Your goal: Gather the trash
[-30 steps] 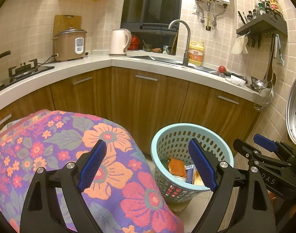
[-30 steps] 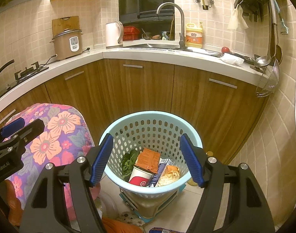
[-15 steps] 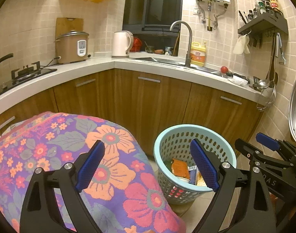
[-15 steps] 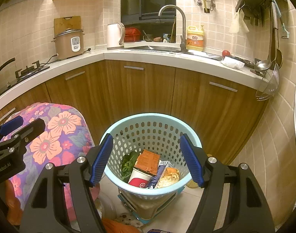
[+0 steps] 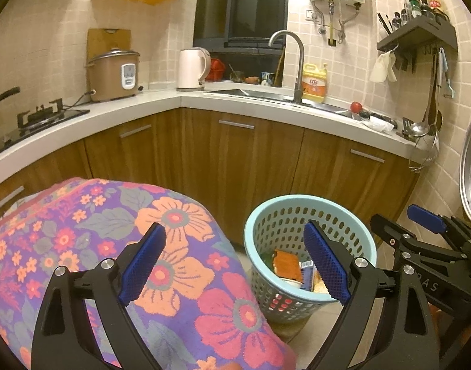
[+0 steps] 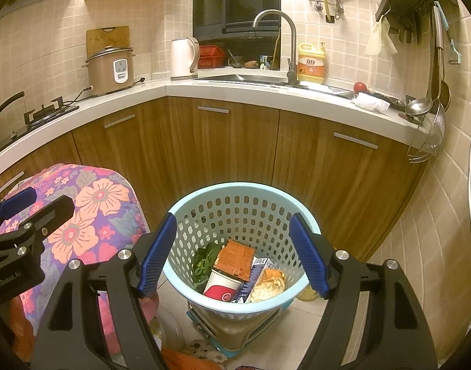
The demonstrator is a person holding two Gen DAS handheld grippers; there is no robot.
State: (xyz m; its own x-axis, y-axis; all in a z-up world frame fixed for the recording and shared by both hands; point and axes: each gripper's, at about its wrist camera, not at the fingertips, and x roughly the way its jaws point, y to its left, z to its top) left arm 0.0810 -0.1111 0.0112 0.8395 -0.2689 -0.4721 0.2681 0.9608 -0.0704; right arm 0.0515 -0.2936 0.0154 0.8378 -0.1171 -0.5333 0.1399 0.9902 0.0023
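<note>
A pale blue perforated basket (image 6: 241,186) stands on the floor in front of the wooden cabinets. It holds trash: an orange packet (image 6: 235,259), a red and white cup (image 6: 221,286), green leaves (image 6: 204,262) and a piece of bread (image 6: 269,283). My right gripper (image 6: 233,217) hovers just above the basket, its jaws opening with nothing between them. My left gripper (image 5: 234,225) is open and empty over the edge of a floral cloth (image 5: 112,215), with the basket (image 5: 297,199) to its right.
The floral cloth (image 6: 90,203) covers a bulky rounded shape left of the basket. The countertop (image 6: 266,95) carries a rice cooker (image 6: 112,71), kettle (image 6: 183,58), sink tap (image 6: 278,37) and yellow bottle (image 6: 311,64). Utensils hang on the tiled right wall (image 6: 432,98).
</note>
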